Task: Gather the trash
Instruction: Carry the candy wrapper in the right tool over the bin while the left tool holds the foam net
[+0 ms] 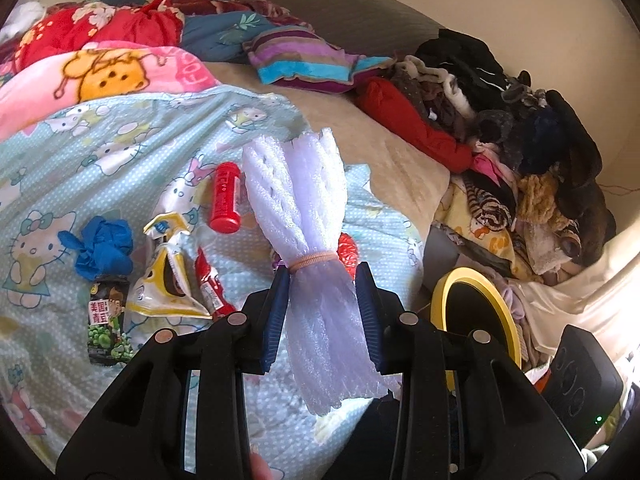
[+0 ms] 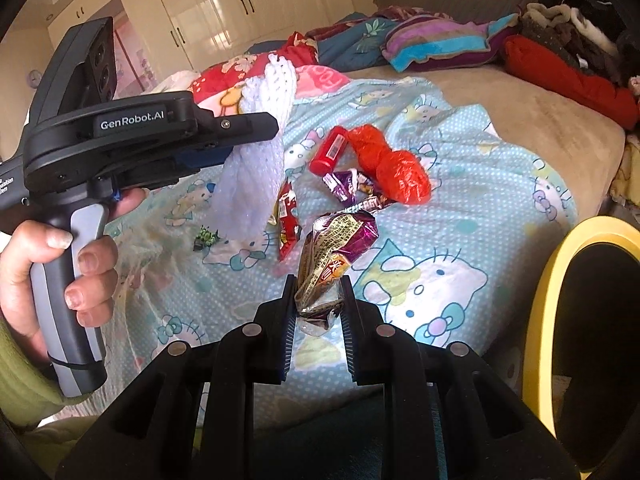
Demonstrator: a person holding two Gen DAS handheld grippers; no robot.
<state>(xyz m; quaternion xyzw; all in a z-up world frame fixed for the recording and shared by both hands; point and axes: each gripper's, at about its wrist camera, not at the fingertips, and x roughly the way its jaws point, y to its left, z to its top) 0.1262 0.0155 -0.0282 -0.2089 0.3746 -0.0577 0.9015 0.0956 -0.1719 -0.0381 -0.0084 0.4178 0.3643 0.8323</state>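
My left gripper [image 1: 322, 284] is shut on a white foam net wrap [image 1: 308, 208] tied with a rubber band, held above the bed; it also shows in the right wrist view [image 2: 248, 184]. My right gripper [image 2: 318, 298] is shut on a crumpled purple and gold snack wrapper [image 2: 336, 248]. On the Hello Kitty quilt [image 1: 120, 152] lie a red tube [image 1: 225, 196], a blue crumpled glove [image 1: 100, 248], a yellow and white wrapper [image 1: 166, 280], a small red packet [image 1: 210, 288], a green pea packet [image 1: 108, 320] and a red plastic bag [image 2: 394, 166].
A black bin with a yellow rim [image 2: 560, 280] stands to the right of the bed, also seen in the left wrist view [image 1: 478, 280]. Piled clothes [image 1: 520, 152] and blankets [image 1: 100, 40] cover the bed's far side. White wardrobes [image 2: 224, 8] stand behind.
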